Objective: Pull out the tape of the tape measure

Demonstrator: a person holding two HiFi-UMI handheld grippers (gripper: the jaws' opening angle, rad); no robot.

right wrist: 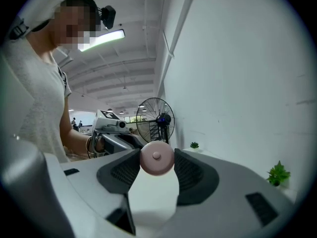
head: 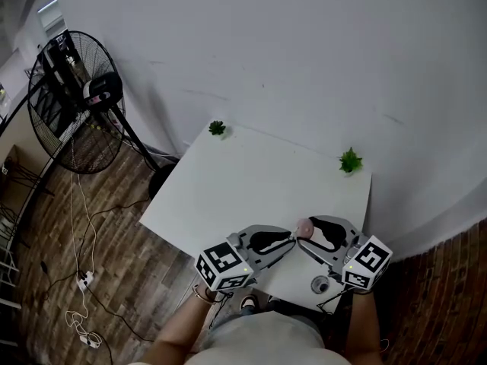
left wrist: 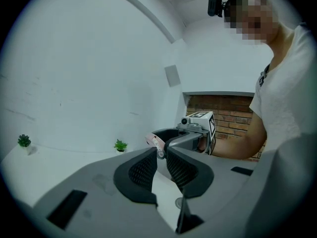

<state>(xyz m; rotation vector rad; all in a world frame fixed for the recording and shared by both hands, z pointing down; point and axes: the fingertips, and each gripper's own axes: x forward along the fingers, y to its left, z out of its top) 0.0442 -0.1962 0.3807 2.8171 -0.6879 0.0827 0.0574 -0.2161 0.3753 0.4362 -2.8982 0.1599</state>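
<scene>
The smooth white bench (head: 228,188) lies flat below me. My right gripper (right wrist: 157,155), grey with ribbed black pads, holds the round, matte pink tape measure (right wrist: 156,161) squarely between its fingers, over the bench's near right part. My left gripper (left wrist: 161,151) has its fingers narrow, pinching the thin pink tape end (left wrist: 154,143) at their tips. Only the left gripper view shows that strip. The head view gives just a pink blob where both grippers meet.

place: open work hall | signs: pedestal fan (head: 76,101), ceiling strip light (right wrist: 101,39) (wood floor (head: 114,280)), white table (head: 228,196)
</scene>
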